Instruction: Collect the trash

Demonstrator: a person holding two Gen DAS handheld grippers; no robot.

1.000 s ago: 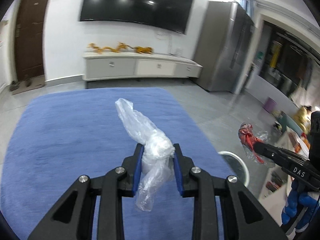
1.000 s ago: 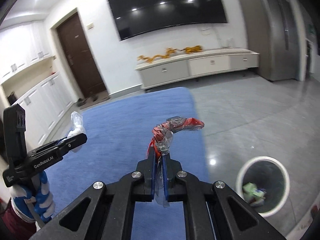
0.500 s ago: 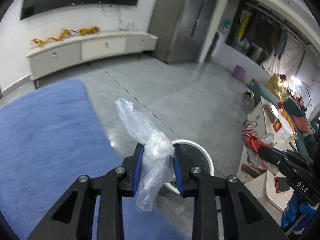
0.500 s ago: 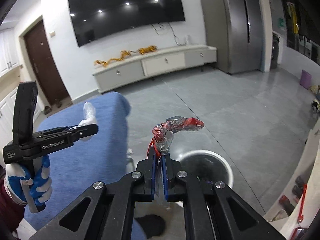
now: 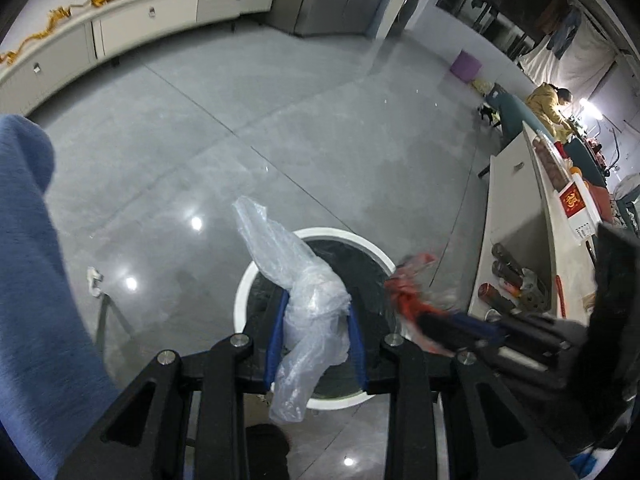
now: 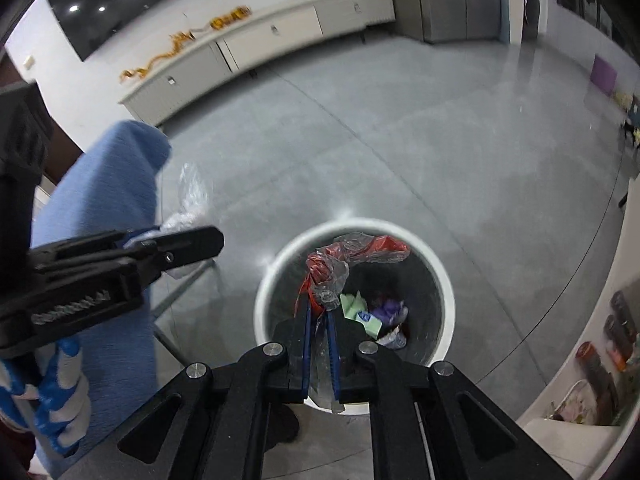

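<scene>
My left gripper (image 5: 316,312) is shut on a crumpled clear plastic bag (image 5: 308,292) and holds it above the white-rimmed trash bin (image 5: 242,292) on the floor. My right gripper (image 6: 319,310) is shut on a red and clear plastic wrapper (image 6: 344,258) and holds it over the same bin (image 6: 444,280), which has green, purple and other scraps inside. In the left wrist view the right gripper with its red wrapper (image 5: 408,292) is blurred at the right. In the right wrist view the left gripper (image 6: 188,244) is at the left with the clear bag (image 6: 190,196).
The blue-covered table (image 5: 28,264) stands left of the bin, with its metal legs (image 6: 180,292) close by. A small white scrap (image 5: 94,280) lies on the grey floor. A white counter (image 5: 516,208) with bottles and boxes runs along the right. A low cabinet (image 6: 260,36) lines the far wall.
Both grippers have swung right, off the blue table, and tilted down over the trash bin. Each still holds its piece of trash.
</scene>
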